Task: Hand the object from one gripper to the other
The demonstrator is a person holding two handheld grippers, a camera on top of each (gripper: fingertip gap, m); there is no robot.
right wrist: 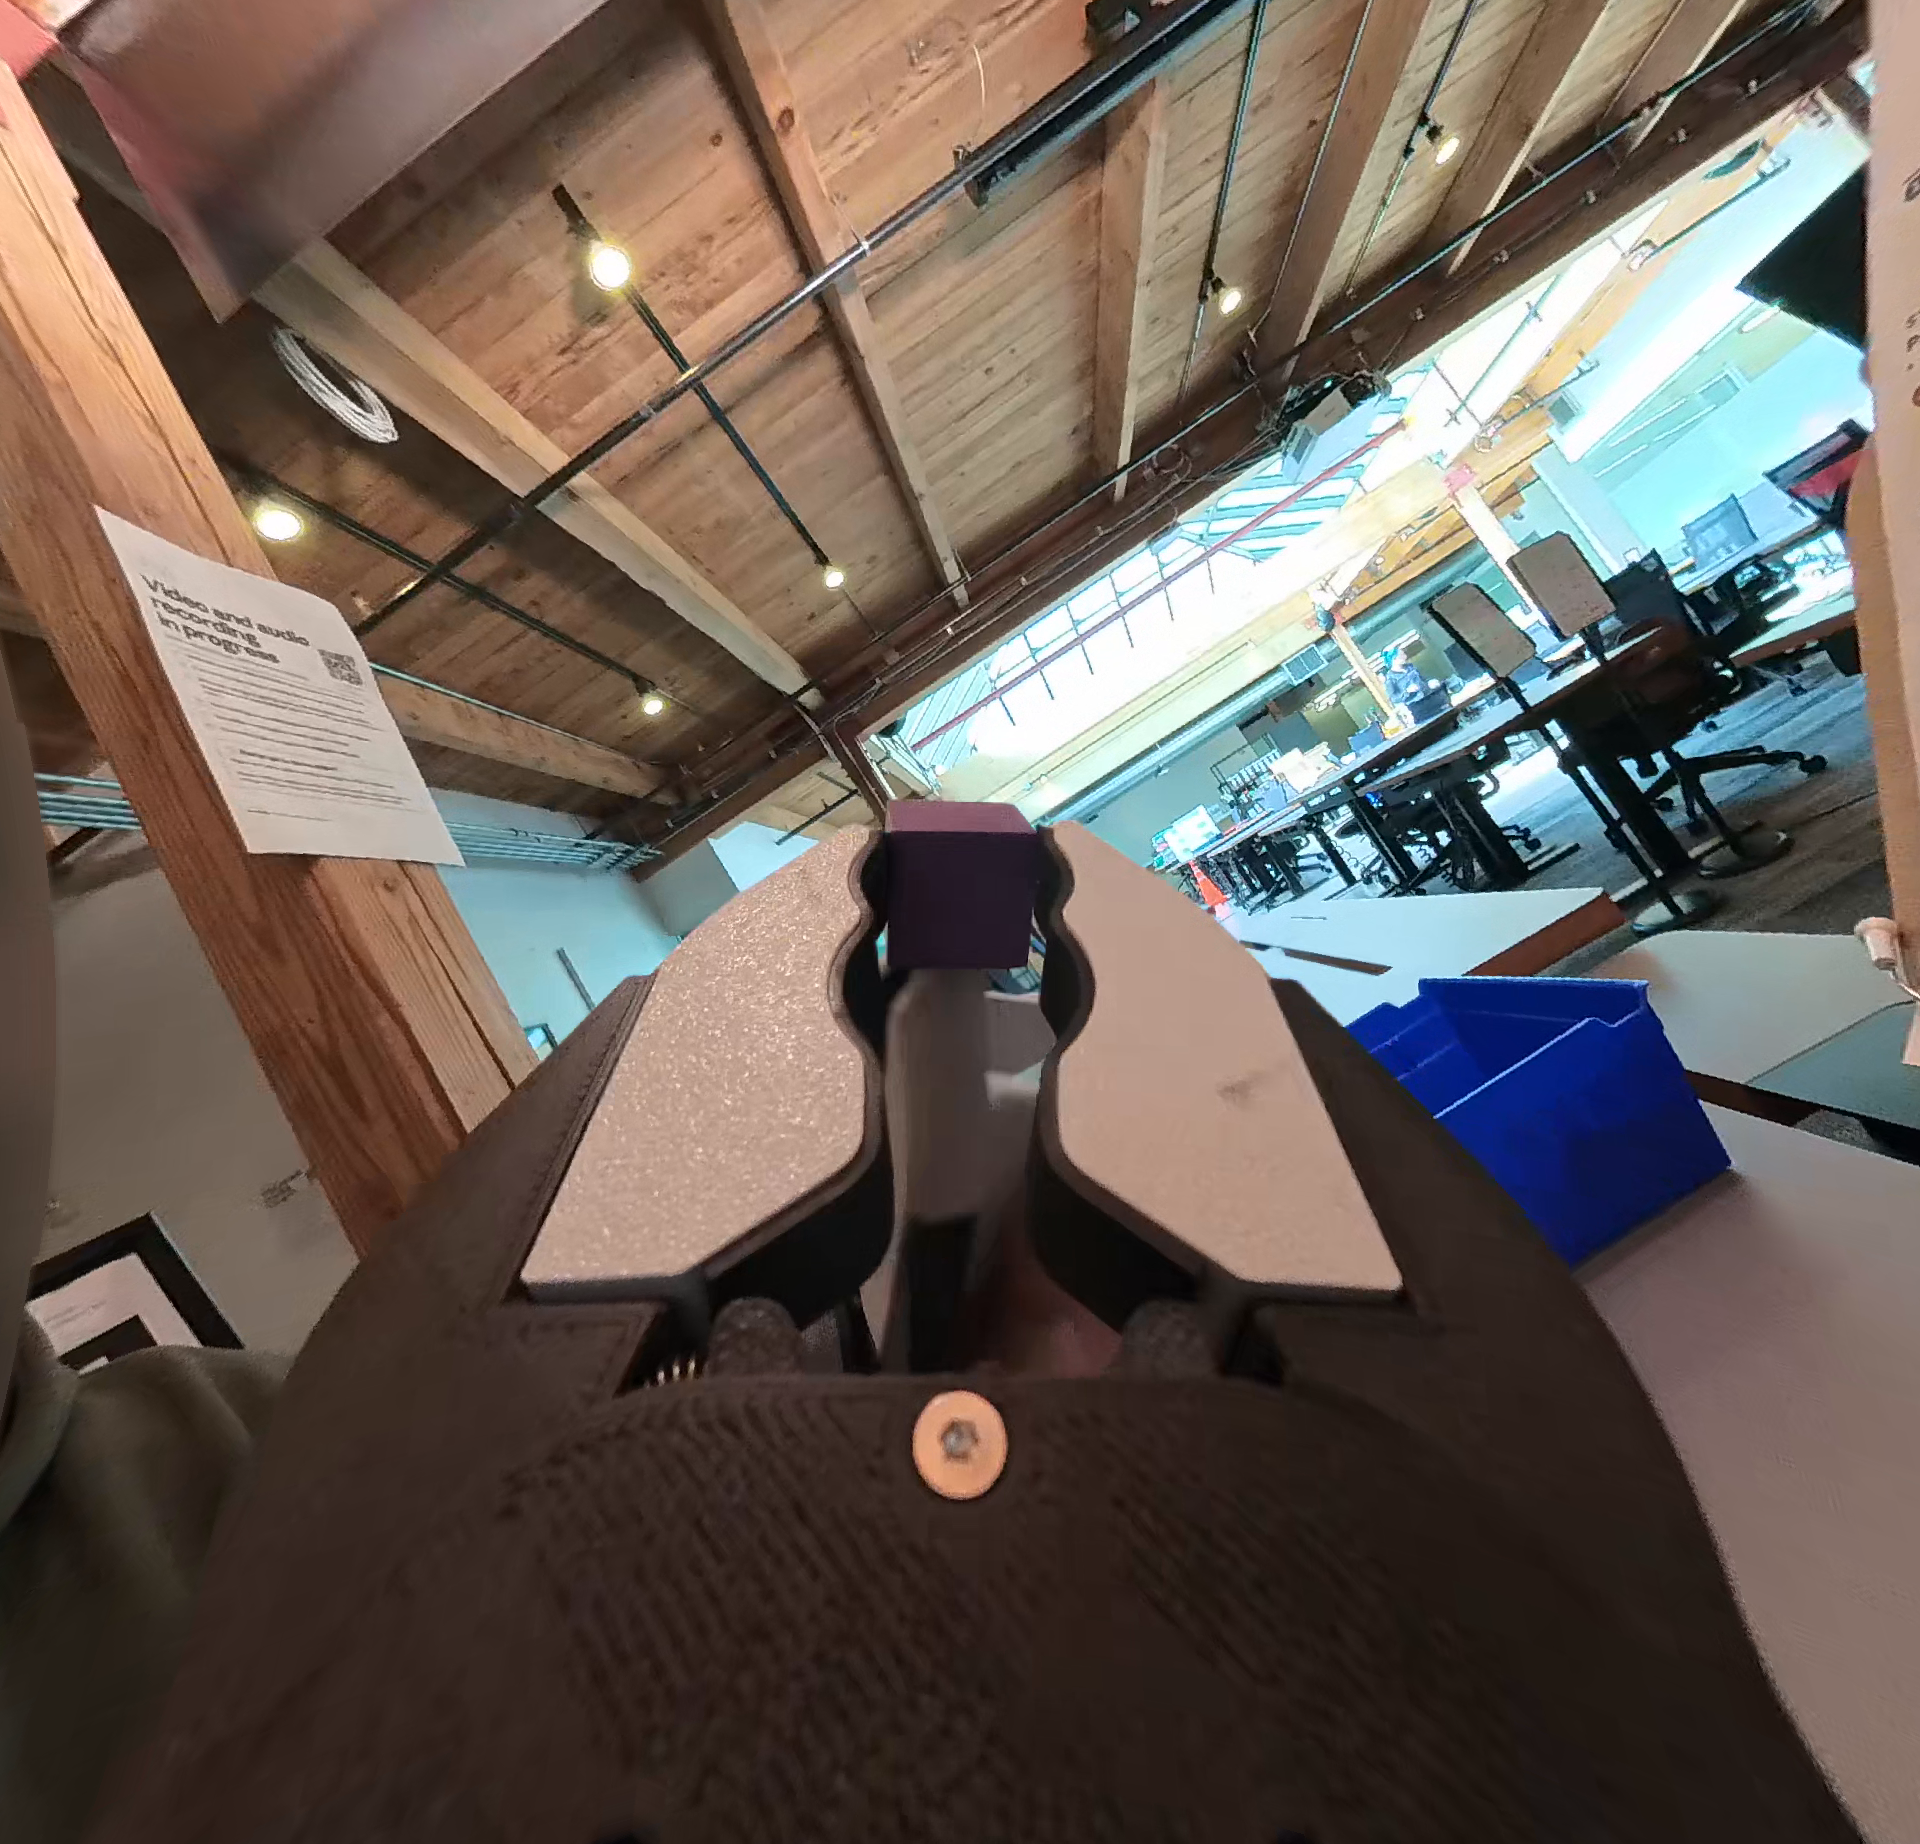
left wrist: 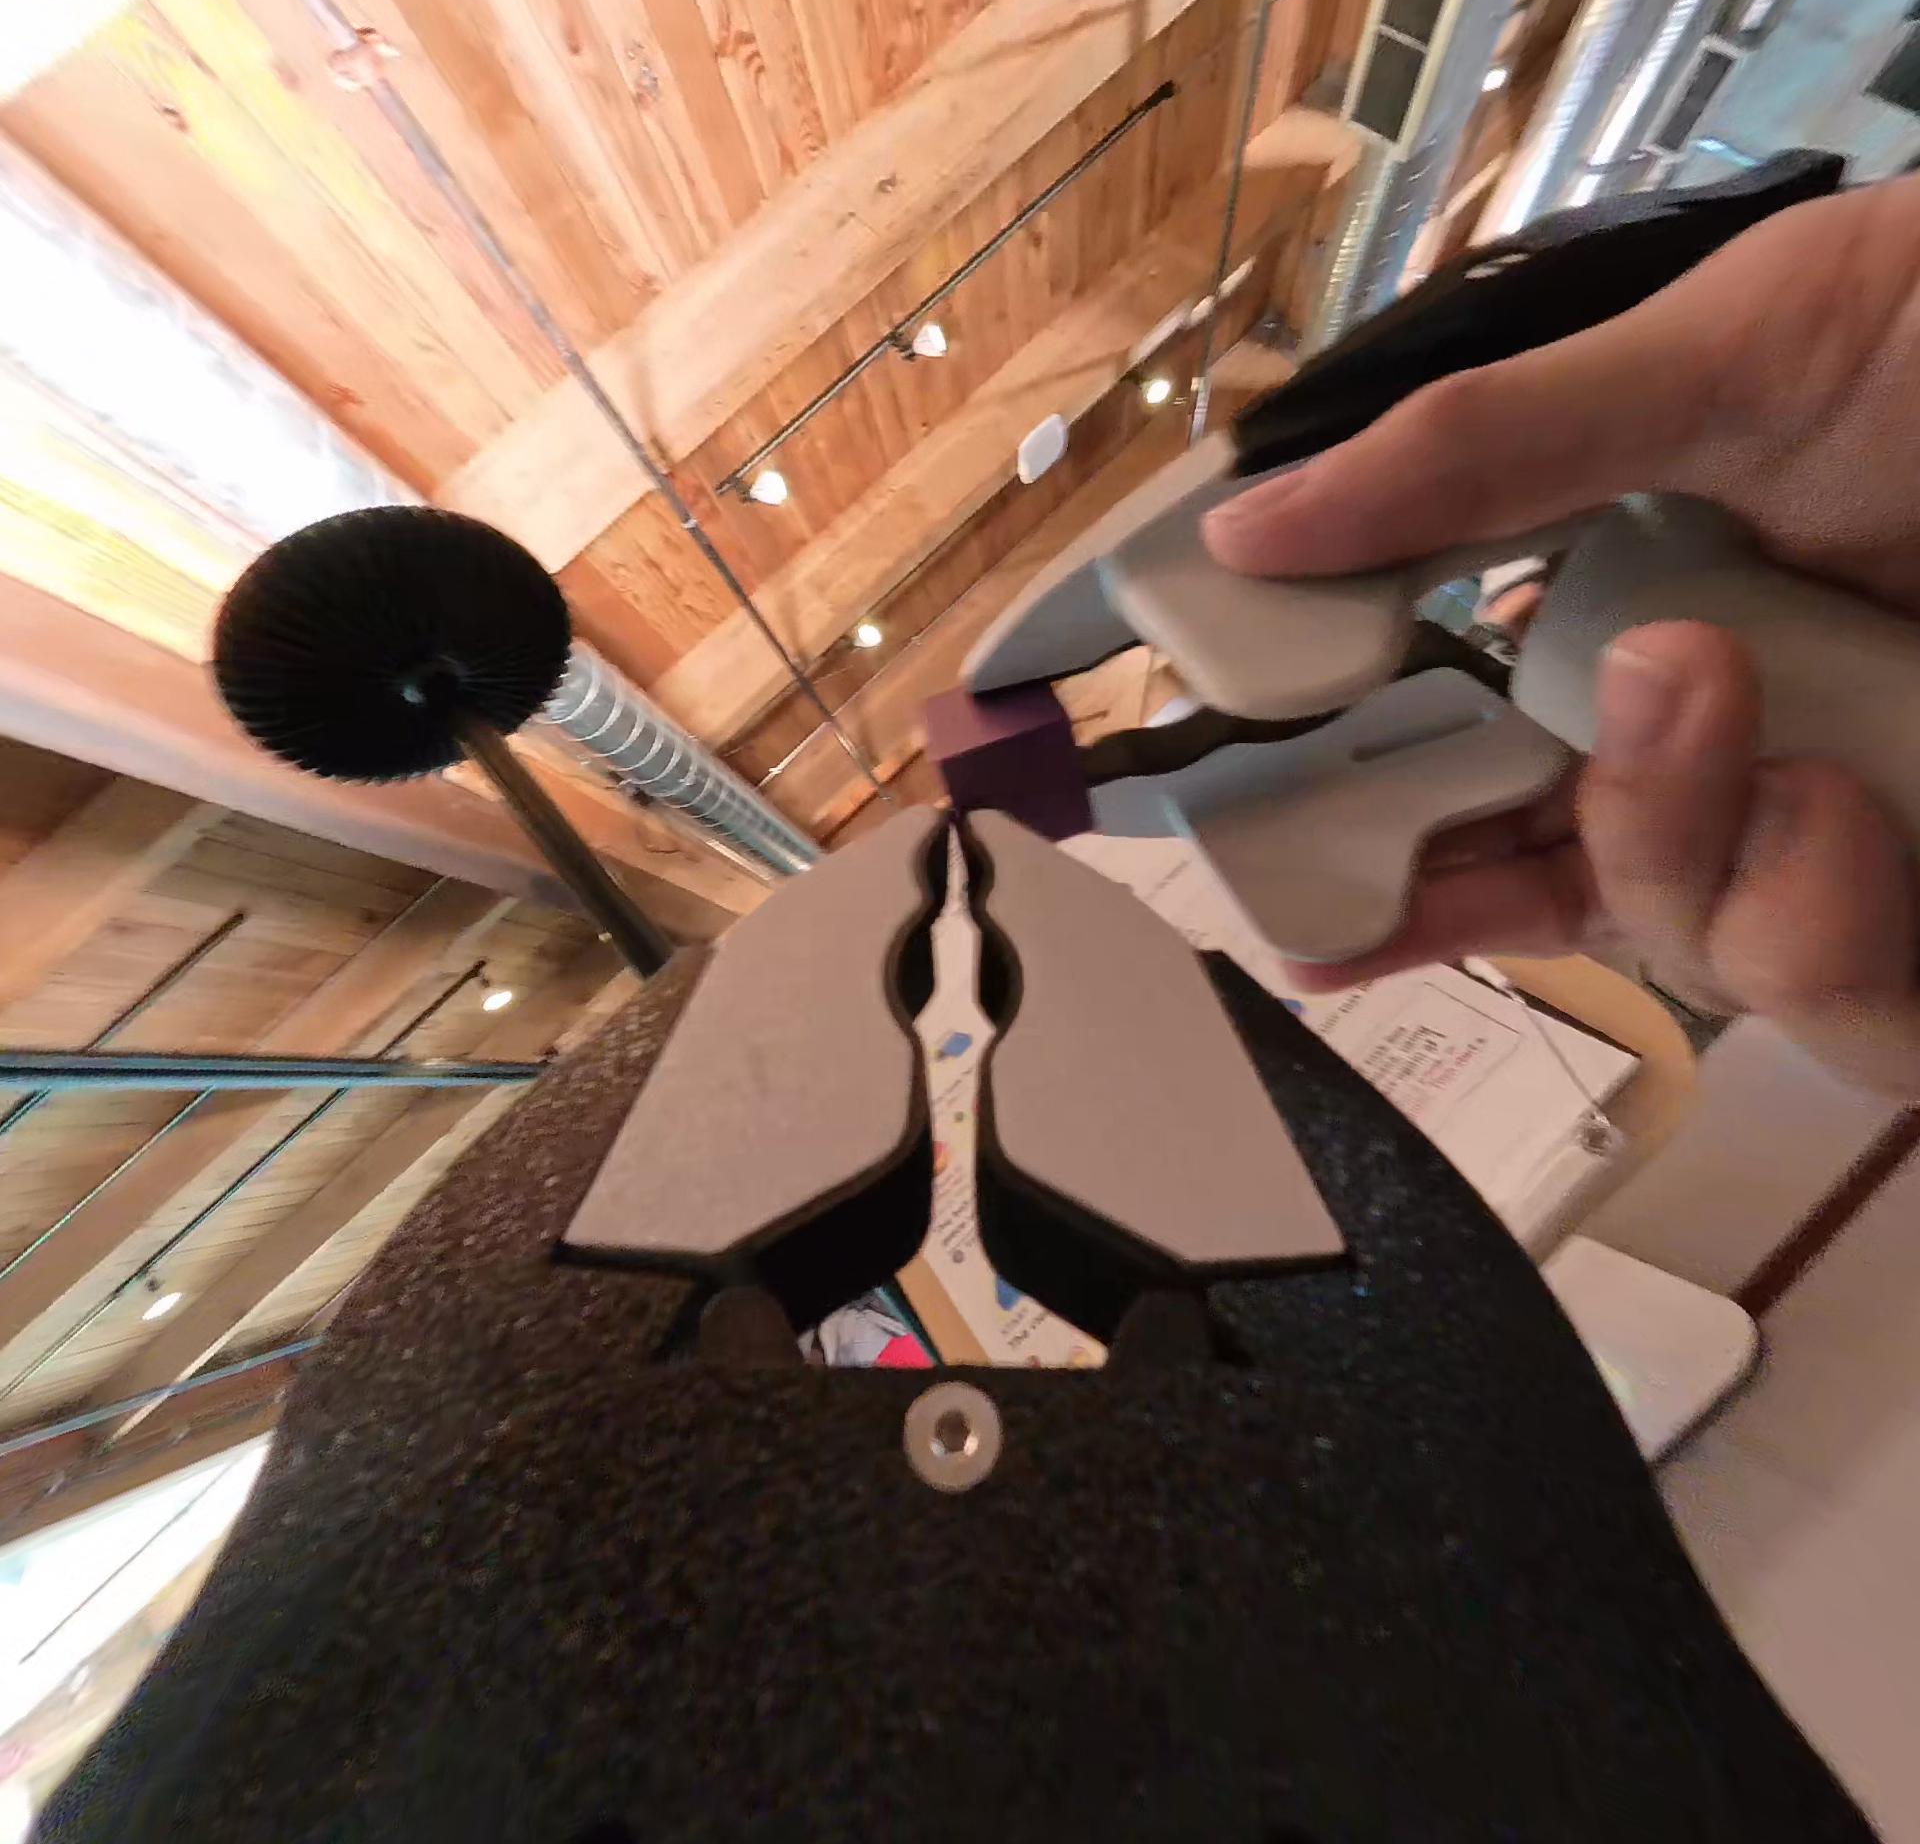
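We have the purple cube [right wrist: 958, 895] pinched between the tips of our right gripper [right wrist: 961, 864], its jaws pressed against the cube's two opposite side faces so that the top and the front of it stand proud of the tips; we judge that this shallow hold is meant to leave free faces for the other tool to take. In the left wrist view the same cube [left wrist: 1013, 771] sits just beyond the tip of our left gripper [left wrist: 958, 838], whose jaws are pressed almost together with only a thin slit between them and nothing in it, so it cannot receive anything as it stands. The right gripper [left wrist: 1049, 745] comes in from the right of the cube there, held in a hand [left wrist: 1714, 589] whose fingers wrap the grey trigger levers (squeezing them is, we take it, what keeps the cube clamped). Both tools are raised well above the counter [right wrist: 1818, 1399] and tilted up toward the wooden ceiling, presumably so that the transfer happens in open air with nothing to bump. The blue bin [right wrist: 1558, 1098] lies on the counter, below and to the right of the cube, and plays no part now. We judge that the handover has not begun: the left jaws must first spread, then close on the cube's free faces before the right ones let go.
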